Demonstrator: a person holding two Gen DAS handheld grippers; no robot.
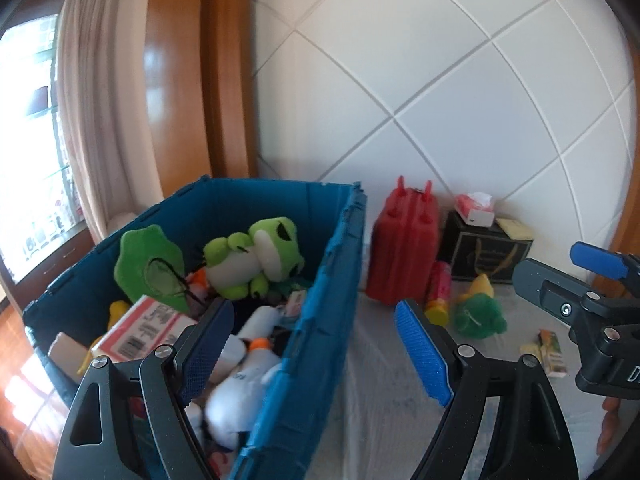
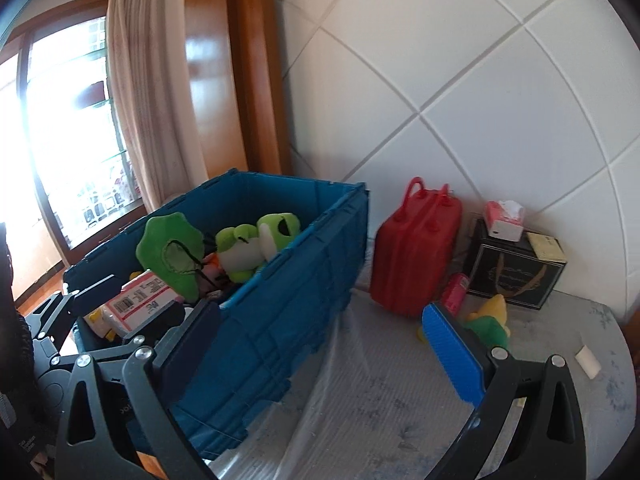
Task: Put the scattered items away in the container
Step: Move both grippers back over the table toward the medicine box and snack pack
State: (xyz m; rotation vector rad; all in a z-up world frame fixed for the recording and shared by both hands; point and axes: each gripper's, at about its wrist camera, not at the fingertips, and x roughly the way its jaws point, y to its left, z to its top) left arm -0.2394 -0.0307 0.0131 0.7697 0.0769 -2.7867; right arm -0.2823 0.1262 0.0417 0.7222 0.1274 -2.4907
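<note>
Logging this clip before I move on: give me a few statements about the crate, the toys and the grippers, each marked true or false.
1. The green frog plush lies inside the blue crate. True.
2. The left gripper holds a white bottle. False: it is open and holds nothing.
3. The red case stands outside the crate, by the wall. True.
4. The tissue pack lies in the crate. False: it sits on top of the black box.
5. The right gripper is open and empty. True.
6. The table right of the crate holds nothing. False: a green and yellow toy and a pink bottle, among others, lie there.
</note>
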